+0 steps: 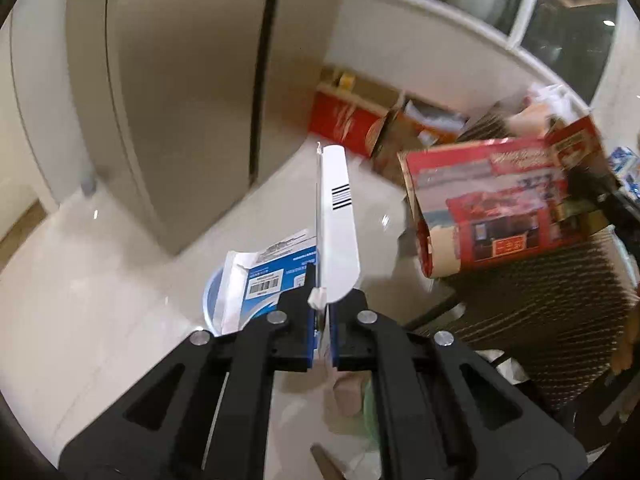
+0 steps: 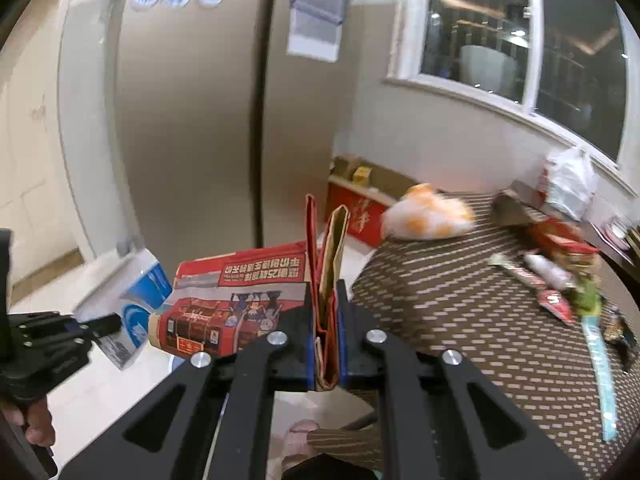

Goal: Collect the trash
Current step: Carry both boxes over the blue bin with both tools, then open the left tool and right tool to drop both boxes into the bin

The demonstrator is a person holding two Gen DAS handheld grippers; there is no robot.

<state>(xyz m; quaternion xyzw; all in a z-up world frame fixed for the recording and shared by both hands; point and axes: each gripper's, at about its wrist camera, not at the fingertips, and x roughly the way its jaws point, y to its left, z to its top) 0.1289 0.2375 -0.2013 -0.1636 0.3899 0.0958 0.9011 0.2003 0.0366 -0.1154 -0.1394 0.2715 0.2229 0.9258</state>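
Left hand-held gripper is clamping a white-and-blue package; right hand-held gripper is clamping a red carton, tabletop lying at 3 o'clock

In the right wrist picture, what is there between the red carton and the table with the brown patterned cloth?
Only bare pale floor separates the red carton, clamped in the right hand-held gripper, from the brown-clothed table. The right wrist view shows this.
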